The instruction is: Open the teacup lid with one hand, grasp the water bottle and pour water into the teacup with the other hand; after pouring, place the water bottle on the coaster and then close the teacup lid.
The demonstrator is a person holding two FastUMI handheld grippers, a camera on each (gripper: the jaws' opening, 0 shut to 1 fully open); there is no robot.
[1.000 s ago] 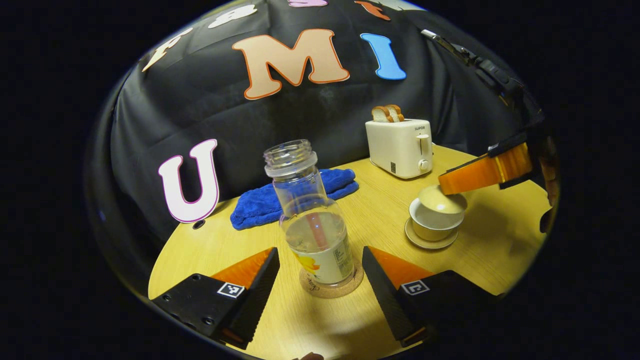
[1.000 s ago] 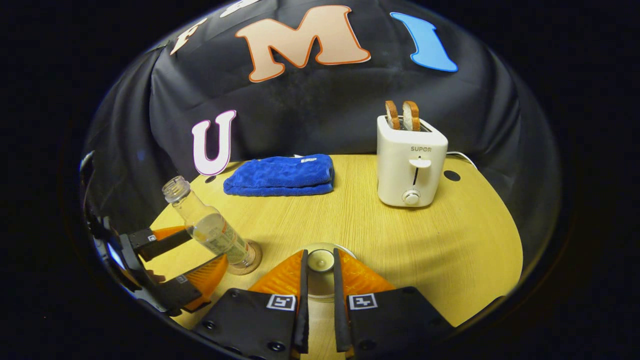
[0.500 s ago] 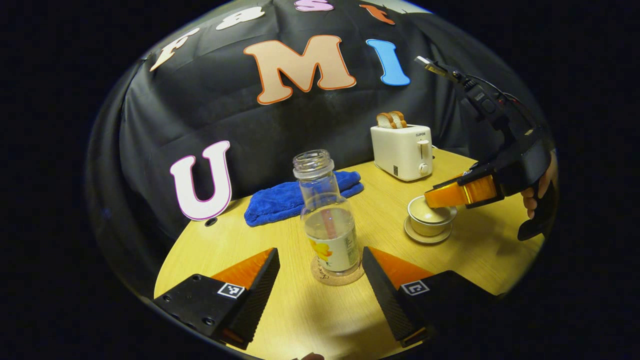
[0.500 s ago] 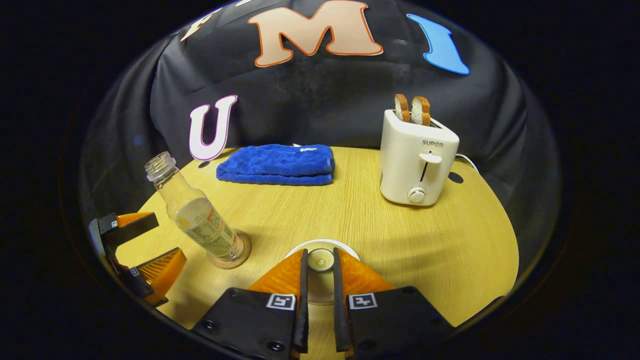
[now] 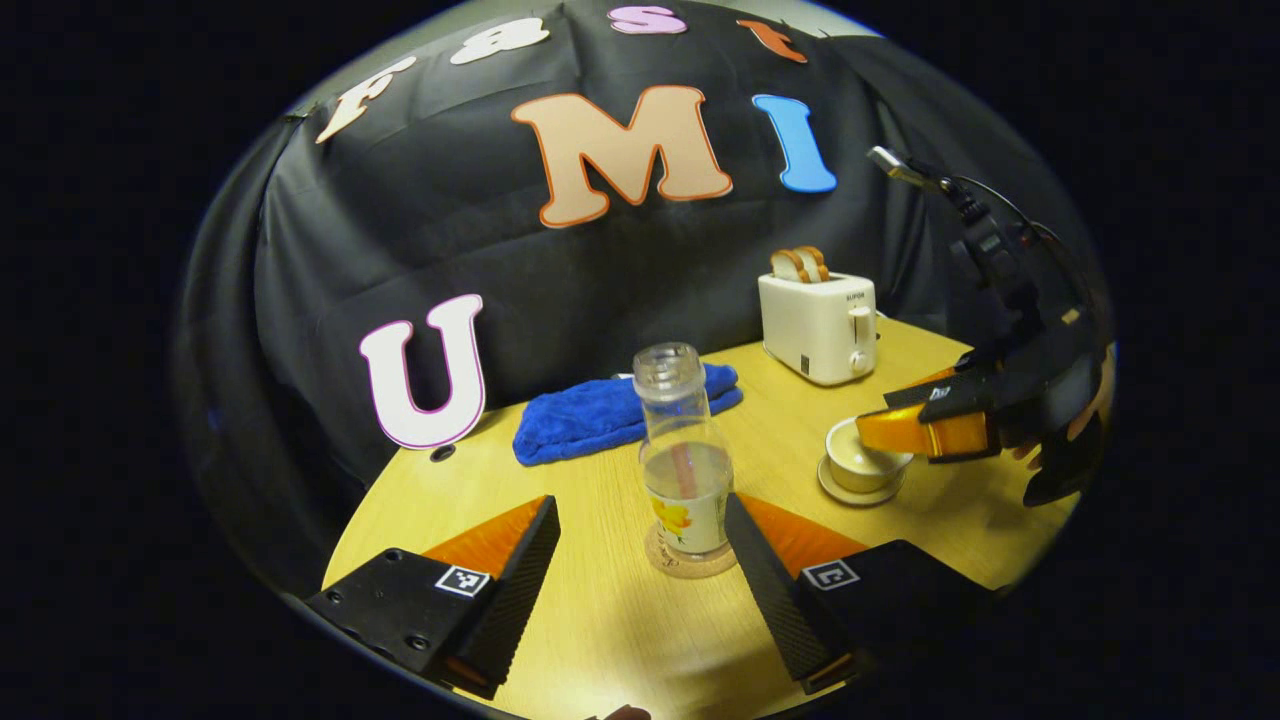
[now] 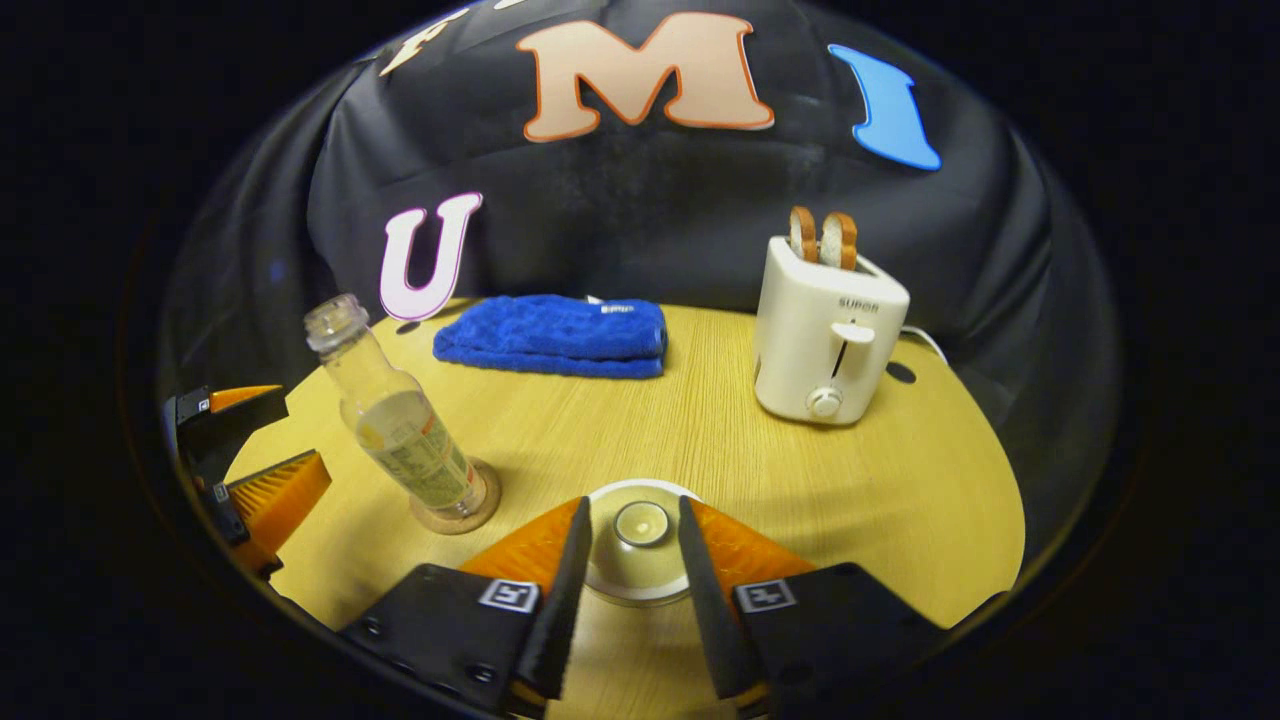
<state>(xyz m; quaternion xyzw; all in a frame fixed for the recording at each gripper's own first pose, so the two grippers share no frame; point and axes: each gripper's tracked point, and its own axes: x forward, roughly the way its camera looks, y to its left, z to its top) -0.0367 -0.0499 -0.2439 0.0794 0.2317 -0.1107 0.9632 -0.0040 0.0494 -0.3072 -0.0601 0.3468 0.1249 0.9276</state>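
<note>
The lid (image 6: pixel 641 524) rests on the teacup (image 5: pixel 858 464), its knob directly between the parted jaws of the right gripper (image 6: pixel 628 575), while the upright bottle (image 5: pixel 685 457) stands on its coaster (image 5: pixel 689 558) left of the teacup, ahead of the left gripper (image 5: pixel 640 540), whose jaws are wide apart.

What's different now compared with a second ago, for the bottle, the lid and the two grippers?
The right gripper opened its jaws and let go of the lid, which now sits on the teacup. The left gripper, jaws open, backed away from the bottle. Bottle, coaster, towel and toaster stayed put.
</note>
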